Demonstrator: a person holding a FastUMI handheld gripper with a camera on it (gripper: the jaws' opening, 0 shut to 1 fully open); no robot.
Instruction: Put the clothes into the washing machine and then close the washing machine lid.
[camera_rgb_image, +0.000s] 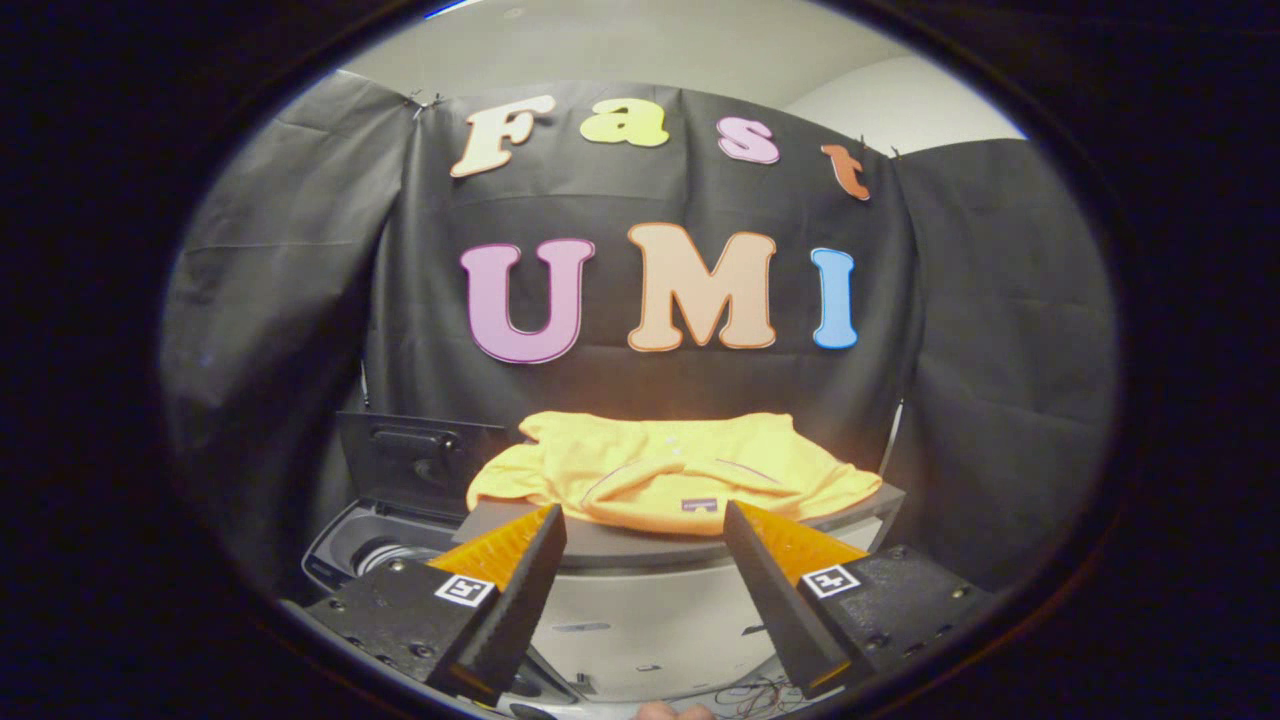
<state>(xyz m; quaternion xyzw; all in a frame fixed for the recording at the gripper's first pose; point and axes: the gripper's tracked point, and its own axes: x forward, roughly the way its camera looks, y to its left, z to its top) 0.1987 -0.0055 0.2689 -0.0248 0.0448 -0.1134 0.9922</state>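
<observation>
The gripper (645, 520) has its jaws spread wide with nothing between them, both fingers free of any contact. Just beyond the fingertips, and centred on the gap between the jaws, a crumpled bright yellow-orange cloth garment (670, 472) lies spread over a flat grey top surface (620, 545). The garment has a small dark tag near its front hem, close to the tip of the right finger, and thin dark piping curving across its front. The grey surface caps a pale, rounded body (640, 630) that shows in the gap between the two fingers, lower than the garment. Ahead of the left finger and to the left of the garment, the washing machine's dark lid (420, 465) stands raised and upright, with a moulded handle recess on its inner face. Below that lid, just past the left finger, the machine's opening (375, 550) is uncovered, with a pale rim and a dark drum ring visible inside it. The garment sits beside this opening rather than in it, its left sleeve drooping towards the lid's lower edge. Under the jaws, near the bottom between the fingers, a bit of a fingertip (670, 711) of a person's hand peeks in, next to a thin tangle of wire (765, 690).
</observation>
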